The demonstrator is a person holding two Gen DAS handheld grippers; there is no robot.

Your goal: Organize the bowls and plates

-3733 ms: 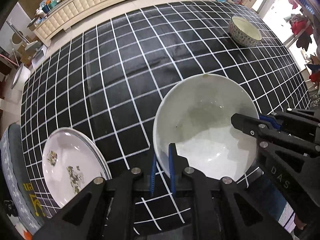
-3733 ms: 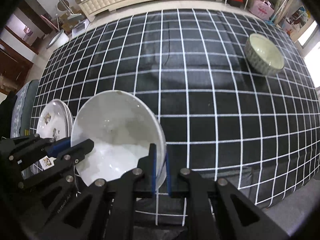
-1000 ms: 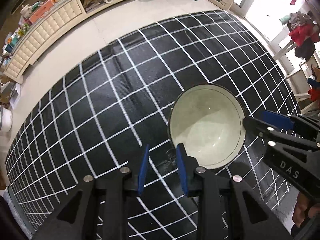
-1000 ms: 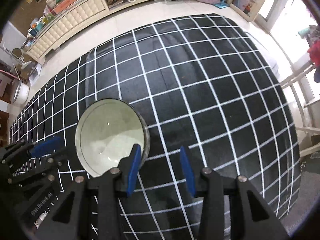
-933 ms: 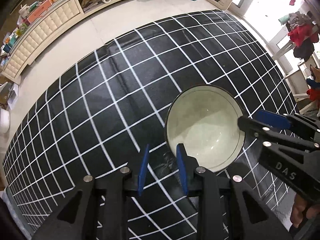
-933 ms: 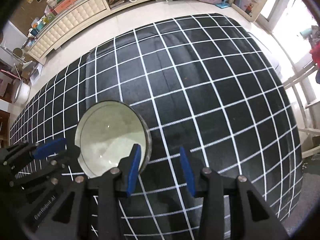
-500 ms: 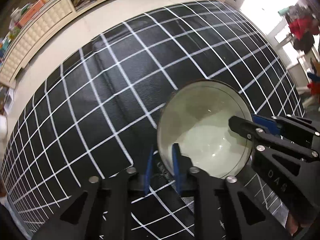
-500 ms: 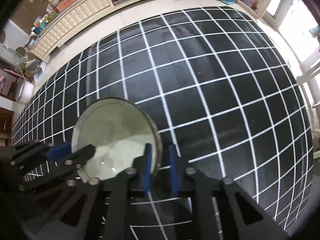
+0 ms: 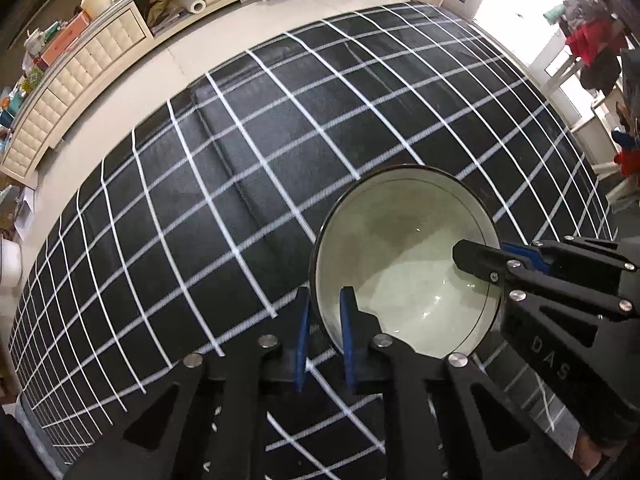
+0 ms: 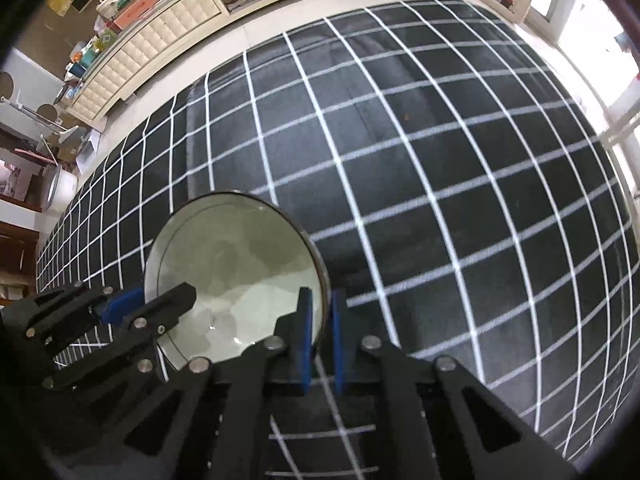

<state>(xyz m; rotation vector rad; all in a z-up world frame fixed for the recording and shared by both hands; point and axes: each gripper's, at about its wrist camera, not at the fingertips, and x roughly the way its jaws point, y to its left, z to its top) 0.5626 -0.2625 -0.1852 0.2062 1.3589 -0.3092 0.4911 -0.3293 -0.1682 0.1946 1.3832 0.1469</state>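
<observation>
A pale green bowl (image 9: 404, 256) with a dark rim sits near the front right of the black grid tablecloth (image 9: 240, 184). My left gripper (image 9: 324, 340) is shut on the bowl's near left rim, one pad inside and one outside. My right gripper (image 10: 320, 340) is shut on the bowl's (image 10: 236, 264) opposite rim and shows in the left wrist view (image 9: 492, 260) at the bowl's right side. The left gripper shows in the right wrist view (image 10: 156, 304) at the bowl's left side. No plates are in view.
The tablecloth (image 10: 440, 200) covers the whole table, and its edges drop to a tiled floor. A cream cabinet (image 9: 76, 80) stands beyond the far edge. A clothes rack (image 9: 592, 52) stands at the right.
Earlier both grippers held a large white bowl by the plates. Both then came open to the green bowl's rim and closed on it in the last second.
</observation>
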